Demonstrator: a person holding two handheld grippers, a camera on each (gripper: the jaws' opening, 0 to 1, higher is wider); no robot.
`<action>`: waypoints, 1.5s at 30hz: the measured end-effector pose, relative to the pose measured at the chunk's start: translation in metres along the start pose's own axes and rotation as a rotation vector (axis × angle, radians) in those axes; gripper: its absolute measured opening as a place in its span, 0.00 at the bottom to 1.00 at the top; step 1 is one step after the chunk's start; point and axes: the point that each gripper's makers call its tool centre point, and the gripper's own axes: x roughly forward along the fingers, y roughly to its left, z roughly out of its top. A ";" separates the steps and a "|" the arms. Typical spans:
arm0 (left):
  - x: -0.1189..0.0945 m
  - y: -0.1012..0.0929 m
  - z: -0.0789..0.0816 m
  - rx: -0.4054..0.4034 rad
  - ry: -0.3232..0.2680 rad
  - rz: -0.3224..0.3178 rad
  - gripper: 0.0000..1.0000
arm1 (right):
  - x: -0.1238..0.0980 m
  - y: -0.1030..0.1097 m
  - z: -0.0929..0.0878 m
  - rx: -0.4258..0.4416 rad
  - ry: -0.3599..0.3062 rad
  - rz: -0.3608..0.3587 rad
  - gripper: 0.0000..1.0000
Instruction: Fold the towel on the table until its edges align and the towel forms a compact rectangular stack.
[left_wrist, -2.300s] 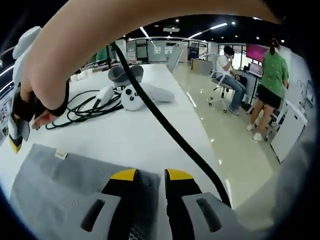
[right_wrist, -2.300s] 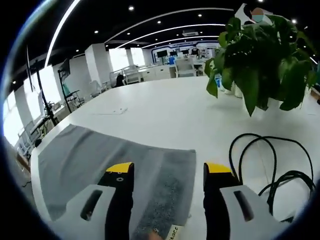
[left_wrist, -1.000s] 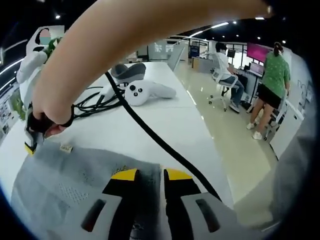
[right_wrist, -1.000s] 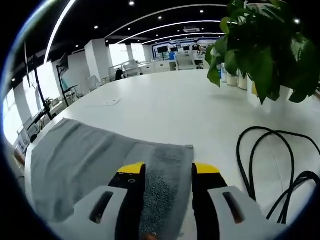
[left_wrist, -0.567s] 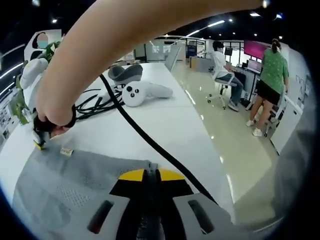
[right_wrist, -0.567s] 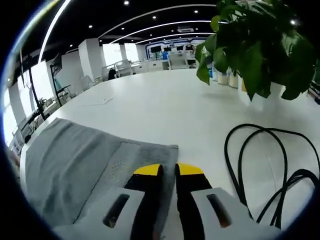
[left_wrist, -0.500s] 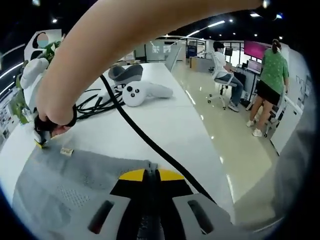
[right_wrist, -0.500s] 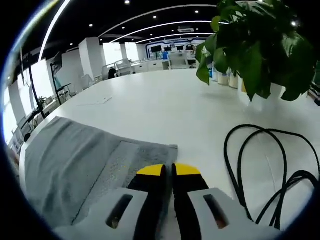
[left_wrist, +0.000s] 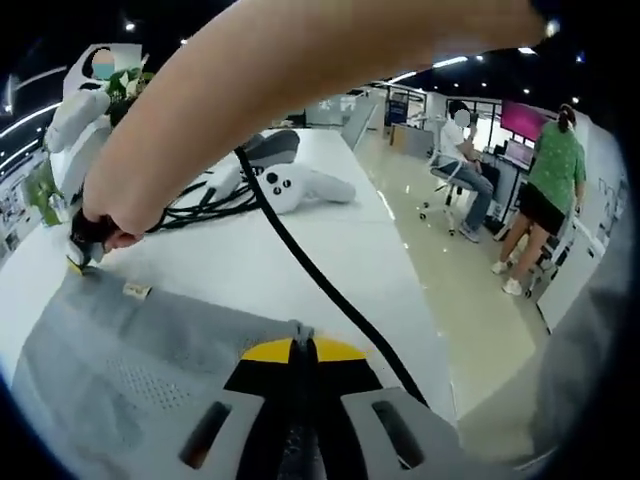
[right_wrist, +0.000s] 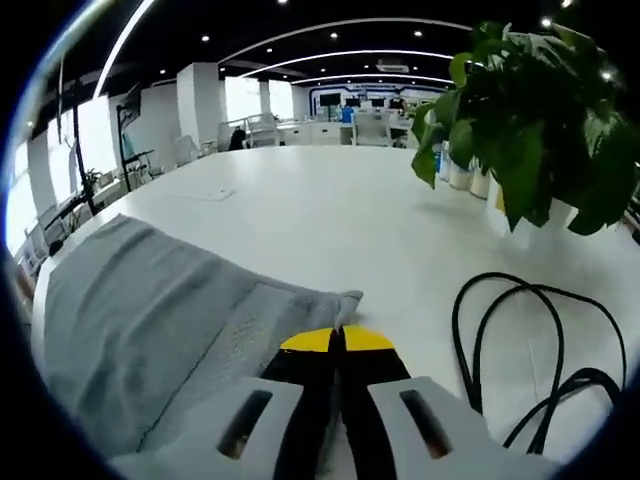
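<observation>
A grey towel (left_wrist: 120, 360) lies spread on the white table (left_wrist: 250, 260). My left gripper (left_wrist: 298, 350) is shut on its near right corner, the cloth pinched between the yellow-tipped jaws. In the left gripper view the right gripper (left_wrist: 78, 258) shows at the left, held in a person's hand, at the towel's far corner by a small label (left_wrist: 136, 290). In the right gripper view the towel (right_wrist: 140, 310) runs off to the left, and my right gripper (right_wrist: 336, 342) is shut on its corner, which puckers up just past the tips.
Black cables (left_wrist: 200, 200) and white handheld controllers (left_wrist: 300, 187) lie farther along the table; one cable (left_wrist: 330, 300) crosses toward my left gripper. A potted plant (right_wrist: 540, 110) and looped black cable (right_wrist: 520, 350) sit right of the right gripper. The table edge drops to the floor, where people (left_wrist: 545, 200) are.
Both grippers went from open to shut on the towel's corners. Since then the right-hand corner has lifted slightly and bunched; both views have shifted a little.
</observation>
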 end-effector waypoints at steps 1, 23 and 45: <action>-0.001 -0.001 0.002 -0.002 -0.008 -0.005 0.05 | -0.002 0.000 0.003 0.003 -0.006 0.001 0.00; -0.065 0.001 0.034 -0.091 -0.156 0.024 0.04 | -0.040 0.036 0.069 0.021 -0.167 0.108 0.00; -0.156 0.007 0.054 -0.106 -0.257 0.161 0.04 | -0.066 0.112 0.139 0.026 -0.285 0.239 0.00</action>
